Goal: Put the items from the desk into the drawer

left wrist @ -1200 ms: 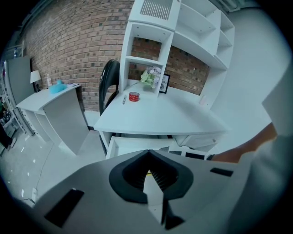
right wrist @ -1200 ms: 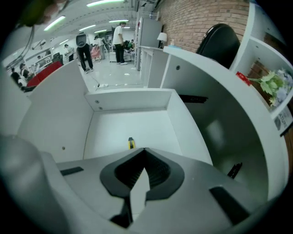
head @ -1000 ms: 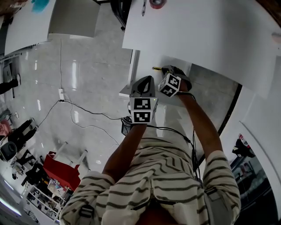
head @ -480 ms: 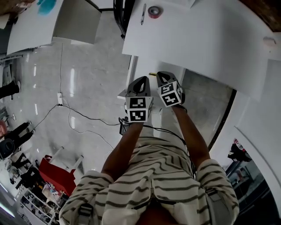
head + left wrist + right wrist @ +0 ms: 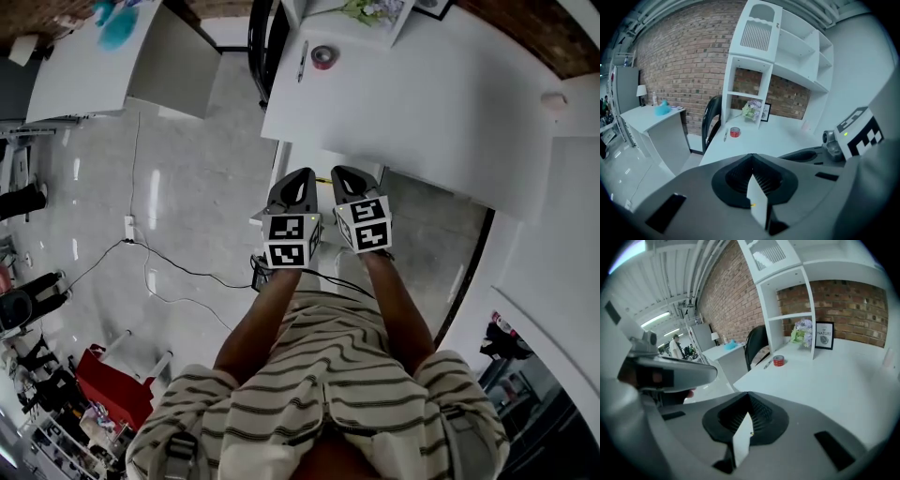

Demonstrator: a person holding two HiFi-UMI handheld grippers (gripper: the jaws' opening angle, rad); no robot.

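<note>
With the left gripper and right gripper side by side at the surface's near edge, fingers pressed together on nothing, the pen and red tape roll lie at its far left, so fetching one seems next: reach across and spread the fingers.

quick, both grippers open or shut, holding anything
Left gripper: closed, jaws together, holding nothing.
Right gripper: closed, jaws together, holding nothing.
</note>
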